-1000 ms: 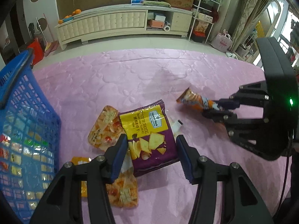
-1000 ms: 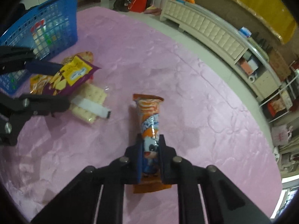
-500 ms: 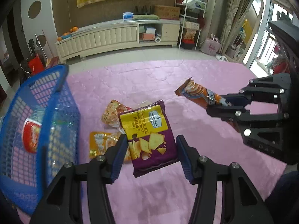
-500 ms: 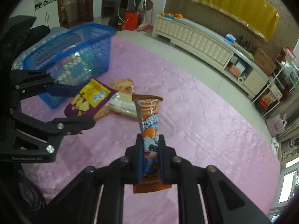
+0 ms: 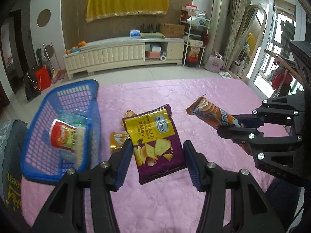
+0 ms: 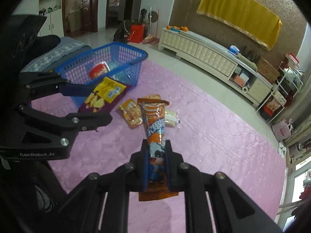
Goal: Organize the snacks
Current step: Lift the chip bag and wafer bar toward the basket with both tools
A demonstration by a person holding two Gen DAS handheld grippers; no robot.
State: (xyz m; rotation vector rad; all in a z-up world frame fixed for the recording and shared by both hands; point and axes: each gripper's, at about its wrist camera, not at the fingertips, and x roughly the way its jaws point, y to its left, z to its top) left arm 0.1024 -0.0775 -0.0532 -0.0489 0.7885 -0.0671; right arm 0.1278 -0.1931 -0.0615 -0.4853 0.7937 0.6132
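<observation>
Left wrist view has the left gripper pinching a purple cracker bag by its sides, with the bag lifted off the pink quilt. The blue basket sits to the left and a bit further off, with a red-label packet already inside. Over on the right, the right gripper has its fingers pressed onto the tail end of an orange cookie tube, which sticks out toward the middle of the bed.

Right wrist view backs that up: the tube is clamped low down and most of it is hanging free ahead of the fingertips. Two small orange packets and a clear-wrapped wafer pack lie loose on the quilt between the basket and the tube.

What I'd worry about:
- The purple bag looks puffy and slick, and only its edges are held, so a quick swing to the basket could let it slide out.
- The tube is held at one end, so it can droop or twist.
- Both grippers aim at the same basket, so they could bump over the rim.
- The basket looks light, and a nudge could shove it off the quilt edge.
</observation>
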